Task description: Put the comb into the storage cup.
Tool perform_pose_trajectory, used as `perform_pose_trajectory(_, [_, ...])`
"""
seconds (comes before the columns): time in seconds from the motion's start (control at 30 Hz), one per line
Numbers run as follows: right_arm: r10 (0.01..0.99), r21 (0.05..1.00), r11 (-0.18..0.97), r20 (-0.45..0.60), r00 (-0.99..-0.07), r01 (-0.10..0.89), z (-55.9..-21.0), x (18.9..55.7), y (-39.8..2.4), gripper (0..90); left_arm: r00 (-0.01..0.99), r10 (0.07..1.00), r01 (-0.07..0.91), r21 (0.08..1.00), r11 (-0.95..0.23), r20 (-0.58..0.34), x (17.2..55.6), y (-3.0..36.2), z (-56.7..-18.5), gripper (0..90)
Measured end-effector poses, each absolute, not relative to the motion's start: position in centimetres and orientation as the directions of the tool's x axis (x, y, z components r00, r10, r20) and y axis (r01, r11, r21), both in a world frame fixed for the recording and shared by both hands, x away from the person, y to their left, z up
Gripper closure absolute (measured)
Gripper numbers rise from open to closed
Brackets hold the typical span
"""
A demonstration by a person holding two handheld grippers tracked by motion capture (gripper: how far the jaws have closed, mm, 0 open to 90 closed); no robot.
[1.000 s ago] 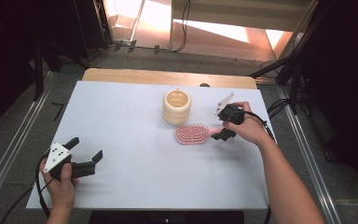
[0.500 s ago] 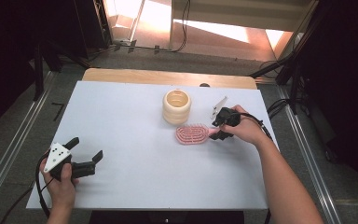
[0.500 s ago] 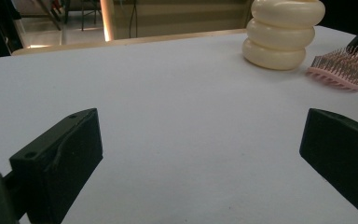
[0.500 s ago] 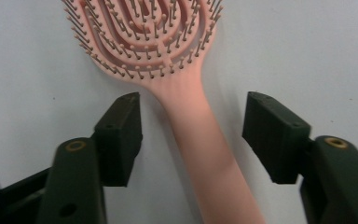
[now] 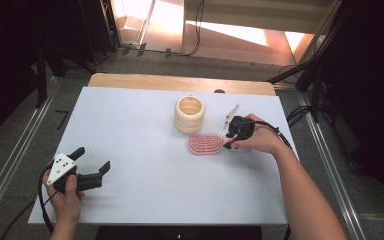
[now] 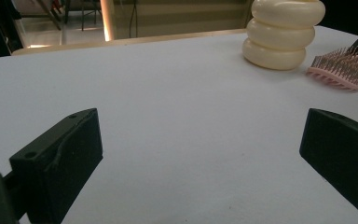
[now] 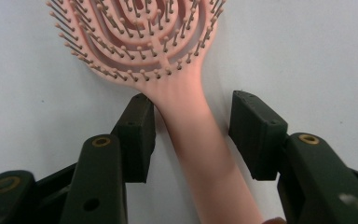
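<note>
On a white table (image 5: 145,150), the right hand-held gripper (image 7: 193,135) straddles the handle of a pink hairbrush (image 7: 168,70) lying beside a cream ringed holder (image 5: 189,114), its half-wide jaws just closing but not yet pinching, so squeezing shut looks next; the left hand-held gripper (image 5: 92,167) rests wide open, well apart.

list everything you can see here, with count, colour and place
hairbrush: 1, pink, bristles up, right of table centre, handle between the right jaws
ringed holder: 1, cream, upright, just behind the hairbrush
table: 1, white top, wooden far edge
left gripper: 1, black with a grey plate, near left corner, jaws open over bare table
right gripper: 1, black, jaws have just been closing around the hairbrush handle, a gap still on one side
hands: 2, one on each gripper
</note>
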State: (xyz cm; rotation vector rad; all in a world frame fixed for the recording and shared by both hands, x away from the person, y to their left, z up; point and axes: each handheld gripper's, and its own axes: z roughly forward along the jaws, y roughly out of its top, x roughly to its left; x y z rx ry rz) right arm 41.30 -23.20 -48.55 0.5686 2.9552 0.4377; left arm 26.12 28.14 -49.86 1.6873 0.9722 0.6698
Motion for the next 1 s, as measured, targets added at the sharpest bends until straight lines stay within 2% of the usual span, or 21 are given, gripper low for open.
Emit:
perform_pose_trajectory(0.17, [0.383, 0.304, 0.881, -0.008, -0.924, 0.363, -48.6, 41.4, -23.4, 54.3, 0.516, 0.856, 0.281, 0.949, -0.145, -0.022, 26.1, 28.1, -49.9, 0.0])
perform_pose_trajectory(0.3, [0.329, 0.298, 0.903, -0.010, -0.944, 0.311, -48.4, 41.2, -23.2, 66.6, 0.515, 0.857, 0.283, 0.948, -0.146, -0.022, 26.1, 28.1, -49.9, 0.0])
perform_pose_trajectory(0.53, [0.297, 0.317, 0.906, -0.009, -0.955, 0.279, -48.5, 41.1, -23.4, 67.2, 0.515, 0.857, 0.283, 0.948, -0.144, -0.023, 26.1, 28.1, -49.9, 0.0])
perform_pose_trajectory(1.0, [0.342, 0.386, 0.865, 0.013, -0.940, 0.320, -47.8, 39.7, -24.0, 67.3, 0.514, 0.858, 0.284, 0.947, -0.151, -0.018, 26.1, 28.0, -49.9, 0.0])
